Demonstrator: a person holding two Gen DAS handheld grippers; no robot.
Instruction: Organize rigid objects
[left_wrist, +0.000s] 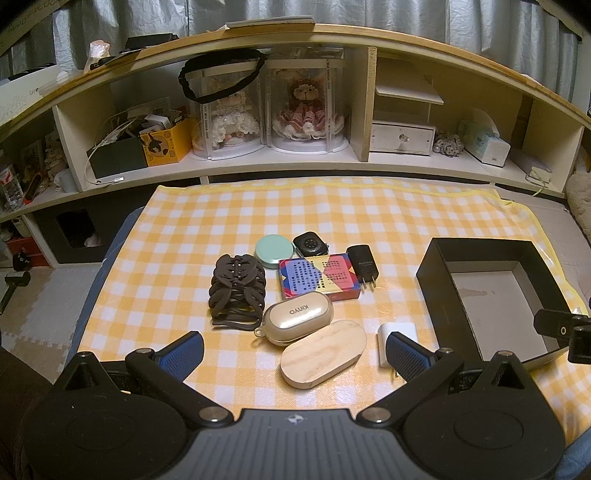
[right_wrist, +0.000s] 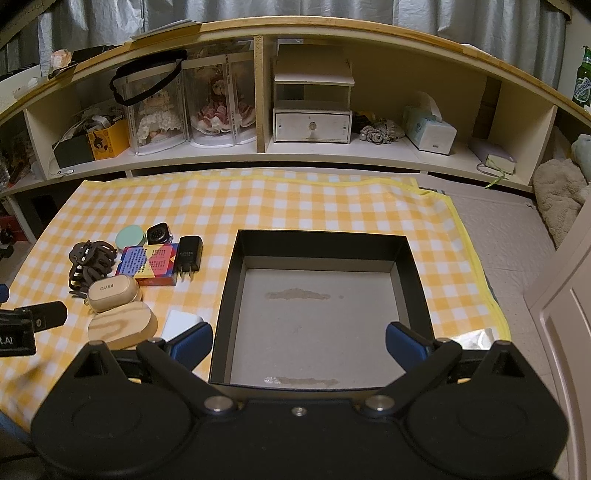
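A cluster of small objects lies on the yellow checked cloth (left_wrist: 221, 214): a wooden oval block (left_wrist: 323, 352), a beige earbud case (left_wrist: 299, 317), a colourful box (left_wrist: 319, 277), a black charger (left_wrist: 364, 264), a watch body (left_wrist: 311, 243), a mint round case (left_wrist: 274, 250), a dark hair claw (left_wrist: 238, 286) and a white adapter (left_wrist: 397, 336). An empty black box (right_wrist: 236, 295) sits to their right. My left gripper (left_wrist: 295, 349) hangs open just before the wooden block. My right gripper (right_wrist: 299, 343) is open over the black box's near edge.
A long white shelf unit (left_wrist: 295, 166) runs behind the cloth, holding two doll cases (left_wrist: 266, 110), a small drawer (left_wrist: 402, 136), a tissue box (right_wrist: 430, 129) and clutter. Grey foam floor mats (right_wrist: 517, 258) lie to the right of the cloth.
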